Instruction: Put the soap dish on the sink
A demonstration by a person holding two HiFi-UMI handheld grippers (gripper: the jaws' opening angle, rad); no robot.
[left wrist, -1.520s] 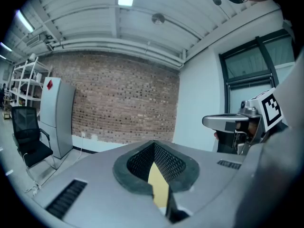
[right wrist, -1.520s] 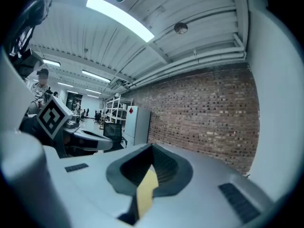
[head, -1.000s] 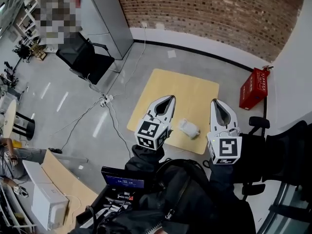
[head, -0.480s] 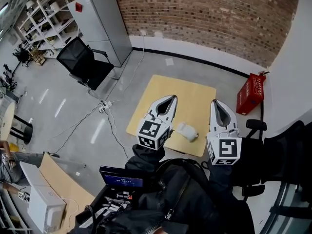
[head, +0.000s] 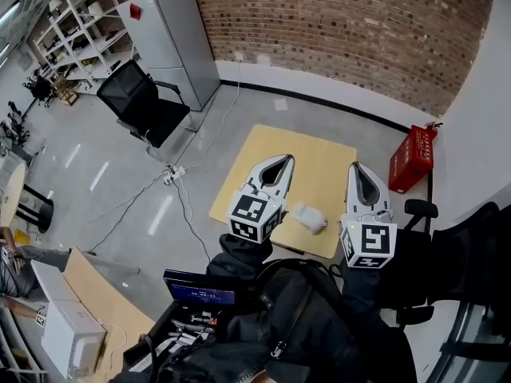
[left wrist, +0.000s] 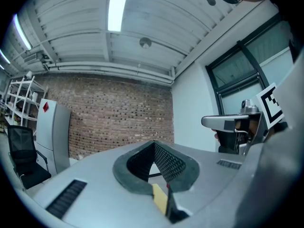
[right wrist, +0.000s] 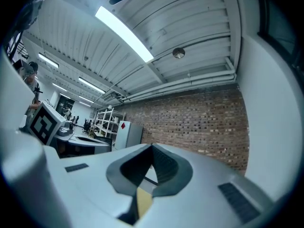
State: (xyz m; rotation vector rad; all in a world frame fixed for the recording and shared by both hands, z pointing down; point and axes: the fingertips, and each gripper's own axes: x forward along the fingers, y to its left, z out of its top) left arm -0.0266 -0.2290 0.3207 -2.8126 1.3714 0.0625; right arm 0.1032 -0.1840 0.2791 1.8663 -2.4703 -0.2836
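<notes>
No sink shows in any view, so the largest risk, as I judge it, is that the dish has no visible place to go. Carrying it off would mean crossing a grey floor (head: 96,158) where cables (head: 128,202) run to a power strip (head: 174,170) near a black office chair (head: 144,102). A caught foot there could cost the carry.

The pale wooden board (head: 263,146) lies well below the hands. On it sits a small white object that I take for the soap dish (head: 308,216); in the head view it lies between the 2 grippers. Both tools point level, not down, so reaching it calls for a stoop and a tilt.

The left gripper (head: 280,160) is clenched on nothing, its ribbed pads meeting at the tip. The right gripper (head: 357,168) is likewise clamped tight and empty. Unless 1 of them spreads its jaws before going down, it could knock the dish across the board or off its edge. The dish looks smooth and rounded, so a shallow pinch might slip.

The marker cubes bear only black-and-white square patterns, no letters. The red diamond sticker (head: 136,11) on the grey cabinet (head: 172,30) and the lit strip on the dark screen (head: 200,294) are too small to read. The red crate (head: 413,159) shows no legible print.
</notes>
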